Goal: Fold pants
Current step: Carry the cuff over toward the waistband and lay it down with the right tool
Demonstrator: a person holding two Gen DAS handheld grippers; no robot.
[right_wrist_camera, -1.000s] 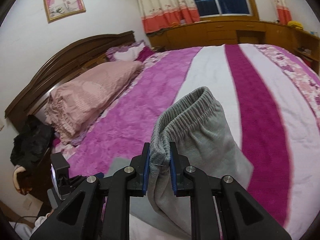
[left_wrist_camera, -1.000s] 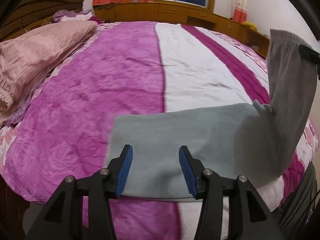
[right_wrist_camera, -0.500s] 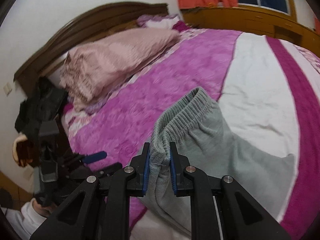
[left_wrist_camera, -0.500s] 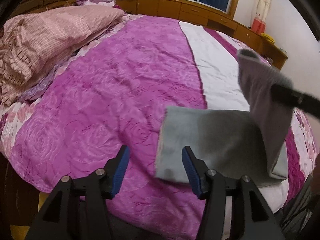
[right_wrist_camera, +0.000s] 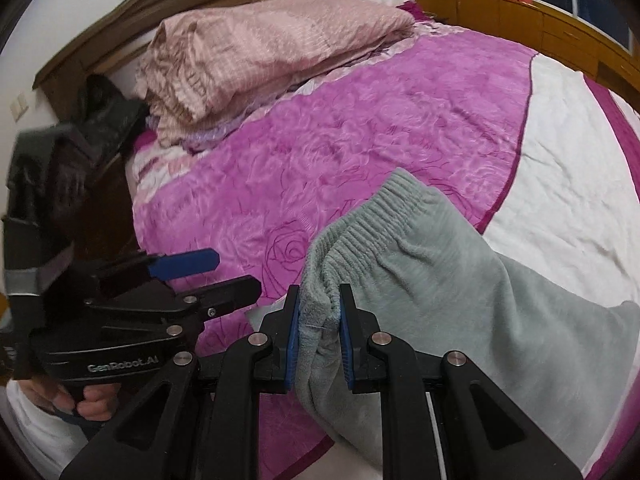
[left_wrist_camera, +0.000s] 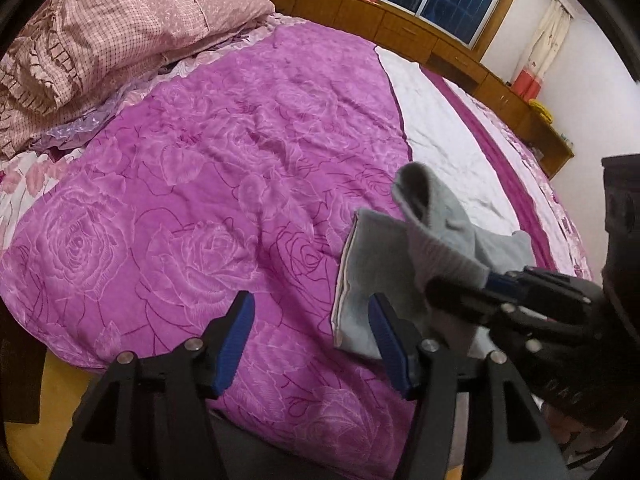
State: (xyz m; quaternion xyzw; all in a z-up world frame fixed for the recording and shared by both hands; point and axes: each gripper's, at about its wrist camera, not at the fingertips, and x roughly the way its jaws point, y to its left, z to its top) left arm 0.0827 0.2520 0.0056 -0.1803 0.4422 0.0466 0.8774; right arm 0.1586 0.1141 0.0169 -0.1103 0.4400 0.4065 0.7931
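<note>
Grey fleece pants (right_wrist_camera: 460,280) with a ribbed elastic waistband (right_wrist_camera: 360,220), partly folded on the bed. The waistband end is raised off the lower layer, bunched and pinched between the blue pads of the right gripper (right_wrist_camera: 319,334), directly ahead of its fingers; the ribbed band arches up and forward beyond the pads, and the fabric falls away to that gripper's right and below it. In the left wrist view the lower layer of the pants (left_wrist_camera: 372,264) lies flat, its straight pale edge just ahead of and touching the line of the left gripper (left_wrist_camera: 312,340) right finger, with the lifted waistband (left_wrist_camera: 424,200) standing above it.
</note>
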